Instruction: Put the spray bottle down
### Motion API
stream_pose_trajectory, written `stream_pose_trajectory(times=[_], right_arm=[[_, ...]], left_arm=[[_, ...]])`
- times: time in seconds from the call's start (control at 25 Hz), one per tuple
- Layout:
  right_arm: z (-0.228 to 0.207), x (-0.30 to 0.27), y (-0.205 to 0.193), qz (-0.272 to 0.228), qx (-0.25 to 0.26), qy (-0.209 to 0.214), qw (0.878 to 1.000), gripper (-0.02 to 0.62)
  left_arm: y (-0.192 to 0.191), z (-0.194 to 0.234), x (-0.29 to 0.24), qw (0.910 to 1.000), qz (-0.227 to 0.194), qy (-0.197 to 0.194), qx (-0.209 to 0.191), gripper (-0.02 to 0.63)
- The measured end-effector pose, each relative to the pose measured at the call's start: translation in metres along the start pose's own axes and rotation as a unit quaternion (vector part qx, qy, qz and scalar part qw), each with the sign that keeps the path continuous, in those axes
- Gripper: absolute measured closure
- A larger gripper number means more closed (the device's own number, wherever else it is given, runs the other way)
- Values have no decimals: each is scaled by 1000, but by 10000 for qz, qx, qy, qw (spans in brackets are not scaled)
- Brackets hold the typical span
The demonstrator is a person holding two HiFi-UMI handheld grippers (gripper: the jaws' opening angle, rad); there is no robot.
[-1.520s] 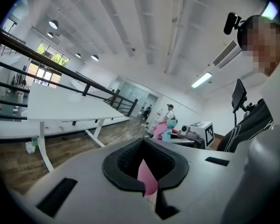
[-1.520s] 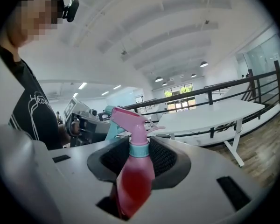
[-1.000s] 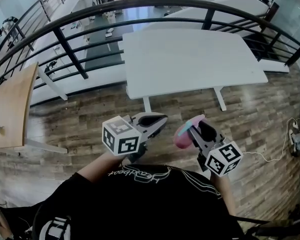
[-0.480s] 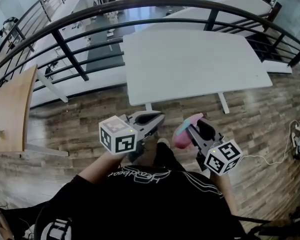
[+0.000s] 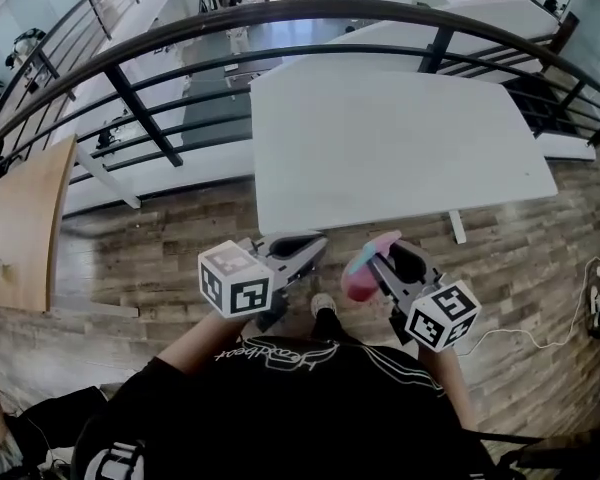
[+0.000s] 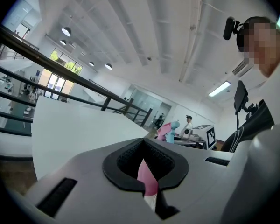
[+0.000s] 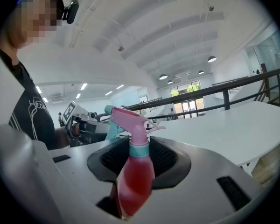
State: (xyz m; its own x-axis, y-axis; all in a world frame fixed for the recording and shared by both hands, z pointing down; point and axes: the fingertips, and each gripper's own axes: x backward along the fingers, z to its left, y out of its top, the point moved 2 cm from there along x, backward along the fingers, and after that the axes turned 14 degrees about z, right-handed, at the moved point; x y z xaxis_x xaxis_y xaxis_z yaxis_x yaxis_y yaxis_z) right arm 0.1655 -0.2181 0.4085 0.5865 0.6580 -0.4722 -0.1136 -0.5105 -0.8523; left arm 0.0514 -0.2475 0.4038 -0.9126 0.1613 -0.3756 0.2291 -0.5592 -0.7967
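A spray bottle (image 7: 134, 176) with a red-pink body, teal collar and pink trigger head stands upright between the jaws of my right gripper (image 7: 137, 160), which is shut on it. In the head view the spray bottle (image 5: 364, 268) is held by the right gripper (image 5: 382, 264) above the wooden floor, just short of the white table (image 5: 400, 138). My left gripper (image 5: 292, 249) hovers beside it, jaws together. In the left gripper view, the left gripper (image 6: 147, 164) shows only a thin pink sliver in its slit, and the spray bottle (image 6: 167, 129) appears farther off.
A curved black railing (image 5: 130, 98) runs behind and left of the white table. A wooden tabletop (image 5: 20, 218) lies at the far left. A cable (image 5: 525, 318) trails over the plank floor at the right. The person's black shirt (image 5: 280, 408) fills the bottom.
The white table has come nearer and fills more of the head view. Both grippers keep the same pose, the bottle still held by the right one.
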Motion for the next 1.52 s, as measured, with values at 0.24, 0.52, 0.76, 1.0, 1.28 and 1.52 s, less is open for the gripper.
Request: stream_pose_trajectory(times=[0.24,0.52,0.76,1.0,1.28,1.52], right_arm=[[-40,-38,23,99,61,105,9999,459],[-96,-84,34,274,6,276,9992,459],[-135,-121,55,412,-15,408,9983,459],[-149,-129,60,333,178,395,9985,459],[-168,-164,93,201,624,238,9976,459],[-190,-187,109,-78,987,-81,9951,459]], left_arm=[[24,45,-23,9999,-57,29,100,603],[36,96,-54,9993,41,153,329,603],[54,138,-73,9981,34,207,587,603],[54,148,-84,9983,-58,270,516,603],[81,175,-82,9984,-135,335,431,603],[86,190,-81,9974,-175,466,519,603]])
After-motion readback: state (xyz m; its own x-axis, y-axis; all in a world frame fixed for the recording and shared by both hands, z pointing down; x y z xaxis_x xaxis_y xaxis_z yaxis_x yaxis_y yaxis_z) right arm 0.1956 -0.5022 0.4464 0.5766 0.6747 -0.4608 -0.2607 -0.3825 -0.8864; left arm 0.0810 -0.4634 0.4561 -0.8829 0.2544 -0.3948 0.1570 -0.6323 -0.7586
